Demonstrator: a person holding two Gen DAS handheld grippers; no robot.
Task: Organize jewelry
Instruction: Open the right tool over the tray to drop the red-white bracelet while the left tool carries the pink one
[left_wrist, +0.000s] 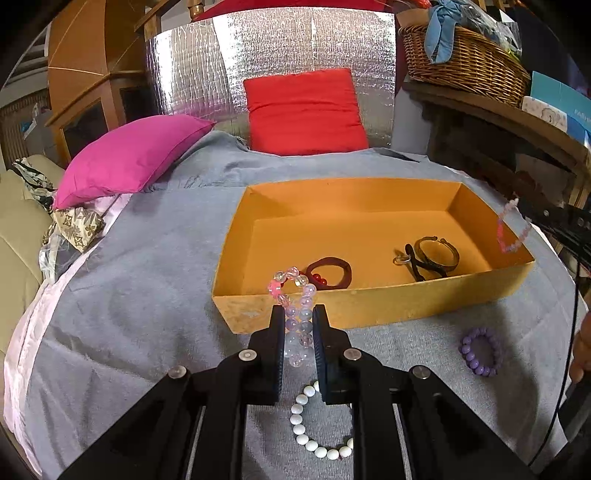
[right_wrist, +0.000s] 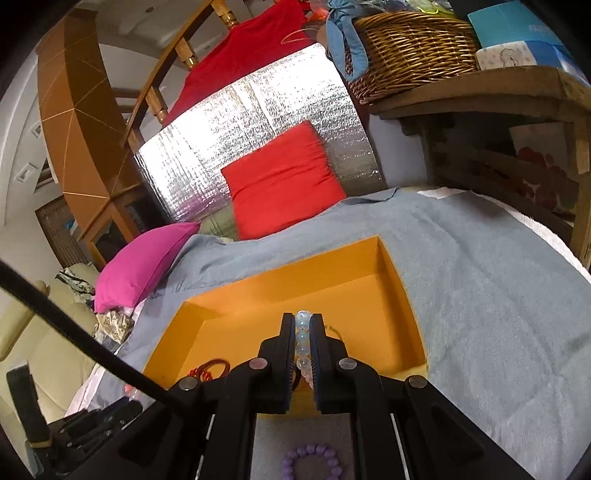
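Observation:
My left gripper (left_wrist: 298, 314) is shut on a bracelet of clear, pink and lilac beads (left_wrist: 295, 295). It holds the bracelet upright just before the front wall of the orange box (left_wrist: 369, 306). A dark band with red beads (left_wrist: 328, 273) and a dark bangle (left_wrist: 432, 258) lie inside the box. At the box's right end, my right gripper (left_wrist: 526, 212) carries a pink bead bracelet (left_wrist: 511, 230). In the right wrist view that gripper (right_wrist: 302, 319) is shut on the pale beads (right_wrist: 302, 339) over the orange box (right_wrist: 399, 295).
A white bead bracelet (left_wrist: 314, 432) and a purple bead bracelet (left_wrist: 480, 350) lie on the grey blanket (left_wrist: 147, 295) in front of the box. A magenta pillow (left_wrist: 129, 158) and a red pillow (left_wrist: 306, 110) sit behind it. A wicker basket (left_wrist: 465, 62) stands on the wooden shelf to the right.

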